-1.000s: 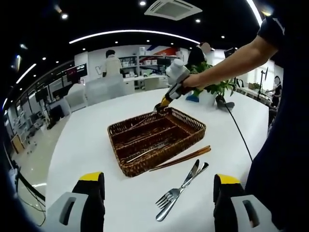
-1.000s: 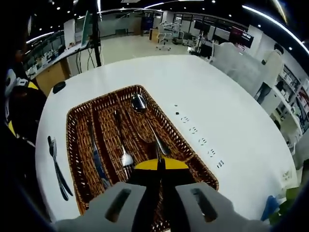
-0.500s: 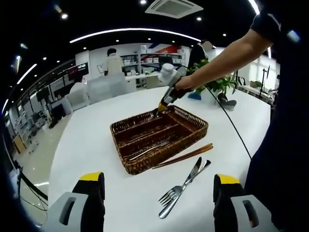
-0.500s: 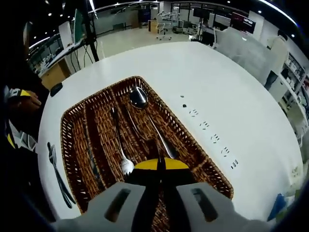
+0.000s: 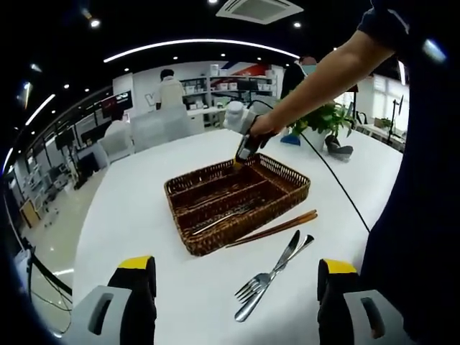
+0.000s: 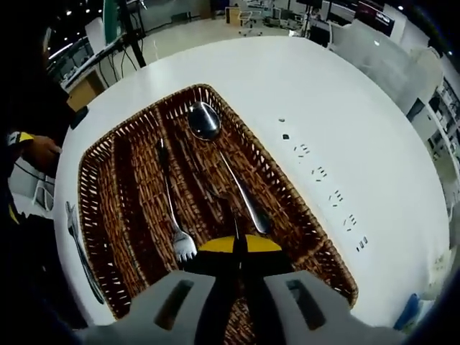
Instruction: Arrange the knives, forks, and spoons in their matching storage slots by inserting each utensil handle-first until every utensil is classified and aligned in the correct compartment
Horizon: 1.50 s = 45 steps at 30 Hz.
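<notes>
A brown wicker tray (image 5: pixel 237 201) with long compartments sits mid-table. In the right gripper view a spoon (image 6: pixel 215 144) lies in the tray's (image 6: pixel 316 237) right slot and a fork (image 6: pixel 172 212) in the middle slot. My right gripper (image 6: pixel 239 244) hovers low over the tray's near end. It is shut on a thin utensil (image 6: pixel 232 219) that points into the tray; I cannot tell its kind. From the left gripper view that right gripper (image 5: pixel 241 154) hangs over the tray's far rim. My left gripper (image 5: pixel 237 277) is open, short of a fork and knife (image 5: pixel 269 277) lying loose on the table.
Brown chopsticks (image 5: pixel 277 228) lie along the tray's near side. The loose fork and knife (image 6: pixel 75 237) lie left of the tray. A potted plant (image 5: pixel 323 122) stands at the far table edge. People stand by shelves beyond. White tabletop (image 6: pixel 345 129) surrounds the tray.
My right gripper has come closer over the tray with the thin utensil, so the tray looks larger. In the left gripper view it has slid left along the far rim.
</notes>
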Tool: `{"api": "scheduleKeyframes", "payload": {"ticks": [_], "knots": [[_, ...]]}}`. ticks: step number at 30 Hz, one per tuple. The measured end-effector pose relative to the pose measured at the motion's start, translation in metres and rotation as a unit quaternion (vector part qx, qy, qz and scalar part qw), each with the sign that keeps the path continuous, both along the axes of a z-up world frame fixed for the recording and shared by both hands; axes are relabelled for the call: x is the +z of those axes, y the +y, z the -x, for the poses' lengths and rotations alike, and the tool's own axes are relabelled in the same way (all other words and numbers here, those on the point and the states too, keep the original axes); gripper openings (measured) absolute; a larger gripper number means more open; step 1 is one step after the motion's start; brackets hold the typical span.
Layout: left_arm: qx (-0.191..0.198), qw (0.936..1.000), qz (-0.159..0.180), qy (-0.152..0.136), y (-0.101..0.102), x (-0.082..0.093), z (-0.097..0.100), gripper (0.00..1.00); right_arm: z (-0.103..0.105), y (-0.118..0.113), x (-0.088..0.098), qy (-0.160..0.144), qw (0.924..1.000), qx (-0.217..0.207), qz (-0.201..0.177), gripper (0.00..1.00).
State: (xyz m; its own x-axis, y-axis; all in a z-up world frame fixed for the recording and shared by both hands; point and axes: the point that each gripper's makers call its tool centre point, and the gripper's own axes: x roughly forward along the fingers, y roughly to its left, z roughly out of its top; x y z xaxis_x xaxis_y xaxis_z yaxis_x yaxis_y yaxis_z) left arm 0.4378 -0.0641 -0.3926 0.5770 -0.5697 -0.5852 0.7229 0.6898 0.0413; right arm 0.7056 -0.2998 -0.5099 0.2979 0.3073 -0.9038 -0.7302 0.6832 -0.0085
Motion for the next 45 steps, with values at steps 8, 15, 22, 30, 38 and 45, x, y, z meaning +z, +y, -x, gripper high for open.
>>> {"api": "scheduleKeyframes", "payload": {"ticks": [8, 15, 22, 30, 38, 45], "knots": [[-0.002, 0.9999, -0.010, 0.006, 0.003, -0.004, 0.002, 0.97, -0.004, -0.007, -0.008, 0.008, 0.9998, 0.008, 0.013, 0.02], [0.007, 0.9999, -0.014, 0.002, 0.008, -0.003, 0.001, 0.97, -0.009, -0.010, -0.011, 0.002, 0.9992, 0.014, 0.038, 0.10], [0.009, 0.9998, -0.016, 0.004, 0.009, -0.004, 0.002, 0.97, -0.006, -0.015, -0.005, -0.004, 0.9984, 0.021, 0.053, 0.13], [0.007, 0.9999, -0.009, -0.010, 0.005, 0.004, -0.003, 0.97, -0.005, -0.019, 0.018, -0.039, 0.9984, 0.019, 0.037, 0.19], [-0.004, 0.9999, 0.001, -0.016, -0.003, 0.007, -0.004, 0.98, 0.003, -0.015, 0.038, -0.071, 0.9973, 0.014, 0.009, 0.39], [-0.022, 0.9992, 0.031, -0.015, -0.015, 0.010, -0.007, 1.00, 0.039, -0.014, 0.067, -0.118, 0.9919, -0.021, -0.043, 0.54]]}}
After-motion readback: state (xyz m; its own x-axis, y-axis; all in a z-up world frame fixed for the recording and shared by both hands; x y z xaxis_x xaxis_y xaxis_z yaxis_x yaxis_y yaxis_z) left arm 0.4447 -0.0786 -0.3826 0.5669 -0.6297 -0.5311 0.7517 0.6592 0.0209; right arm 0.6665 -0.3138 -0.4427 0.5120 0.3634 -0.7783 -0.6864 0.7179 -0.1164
